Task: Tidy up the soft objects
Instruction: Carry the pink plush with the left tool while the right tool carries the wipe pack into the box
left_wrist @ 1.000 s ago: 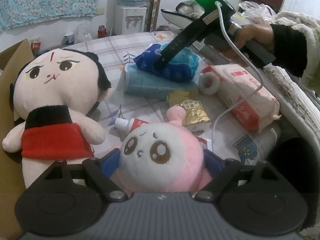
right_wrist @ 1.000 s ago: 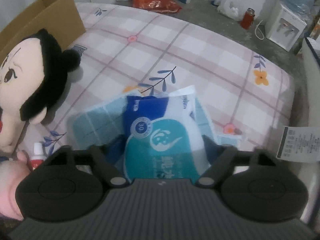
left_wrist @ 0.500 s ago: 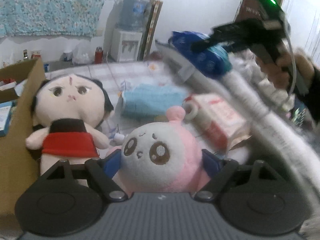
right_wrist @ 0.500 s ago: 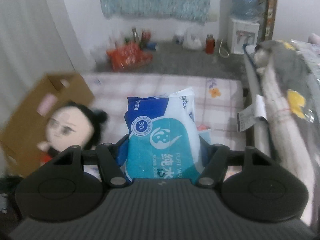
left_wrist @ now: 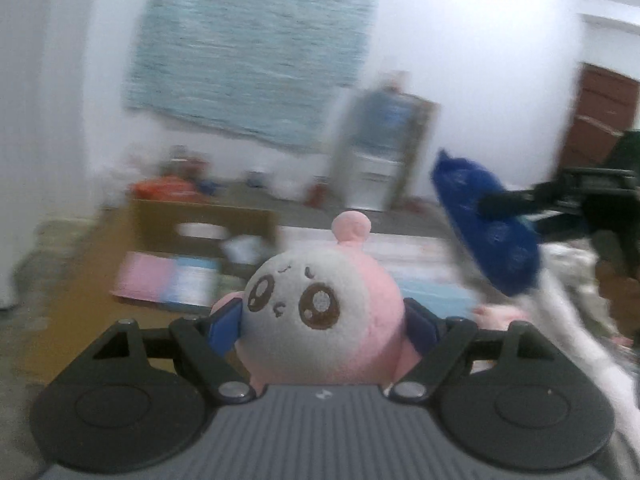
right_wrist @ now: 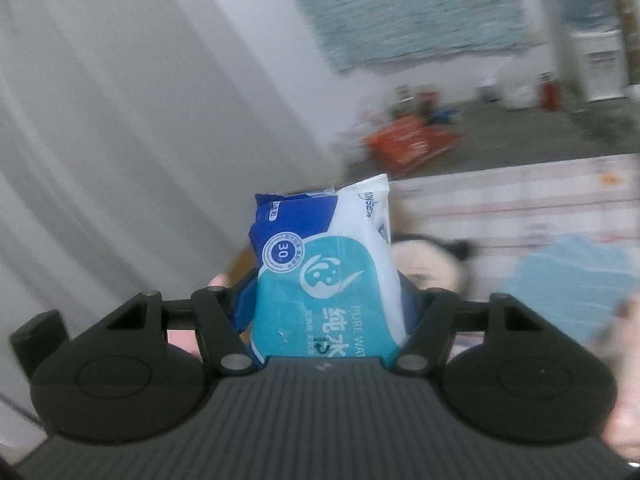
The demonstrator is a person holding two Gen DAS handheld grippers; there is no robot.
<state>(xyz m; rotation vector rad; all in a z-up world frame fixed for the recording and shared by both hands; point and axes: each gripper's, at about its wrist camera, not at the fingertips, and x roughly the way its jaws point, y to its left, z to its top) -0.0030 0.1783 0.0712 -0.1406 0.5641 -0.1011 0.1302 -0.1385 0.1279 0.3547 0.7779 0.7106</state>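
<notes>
Pink plush (left_wrist: 320,312) is now lifted off the bed, clamped between the left gripper (left_wrist: 322,324) fingers, heading toward the box (left_wrist: 200,224). Wipes (right_wrist: 326,280), lifted too, sit pinched in the right gripper (right_wrist: 328,312); both seem bound for storage.

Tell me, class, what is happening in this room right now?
A person is holding a pair of tongs in each hand. The left tongs are clamped on a pink plush toy, the right tongs on a wet wipes pack. Both are in the air. A cardboard box sits ahead, blurred.
</notes>
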